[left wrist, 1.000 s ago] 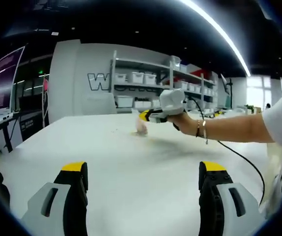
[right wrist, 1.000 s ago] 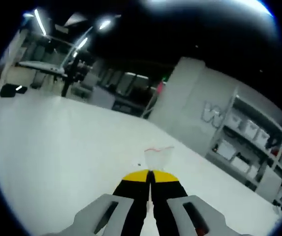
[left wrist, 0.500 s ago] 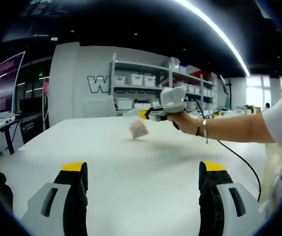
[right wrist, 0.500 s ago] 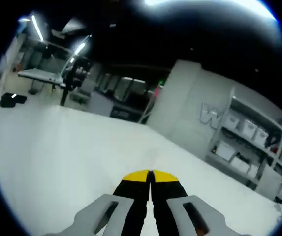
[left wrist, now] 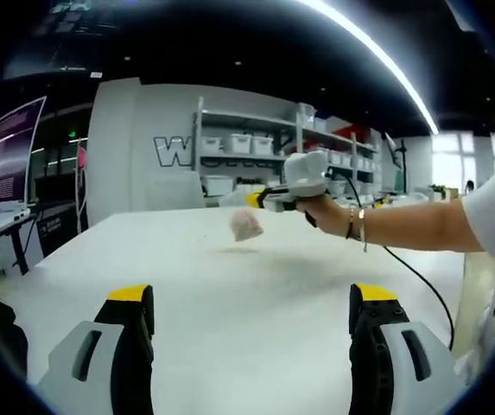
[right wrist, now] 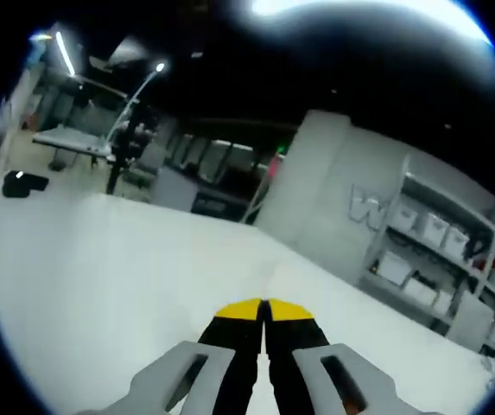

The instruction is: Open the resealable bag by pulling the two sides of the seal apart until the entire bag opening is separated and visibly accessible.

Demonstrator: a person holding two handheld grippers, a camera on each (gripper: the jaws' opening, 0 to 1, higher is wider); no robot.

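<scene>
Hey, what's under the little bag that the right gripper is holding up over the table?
Under the bag lies bare white table with a faint shadow; the bag hangs clear of it from the right gripper. What is inside the bag cannot be made out.

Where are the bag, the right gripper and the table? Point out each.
bag [left wrist: 246,226], left gripper view, middle of the hanging pouch.
right gripper [left wrist: 251,200], left gripper view, yellow tips gripping the bag.
table [left wrist: 247,298], left gripper view, bare white top.

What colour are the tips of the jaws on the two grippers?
Yellow, above black jaws; it shows best in the left gripper view on the left gripper, and also on the right gripper.
</scene>
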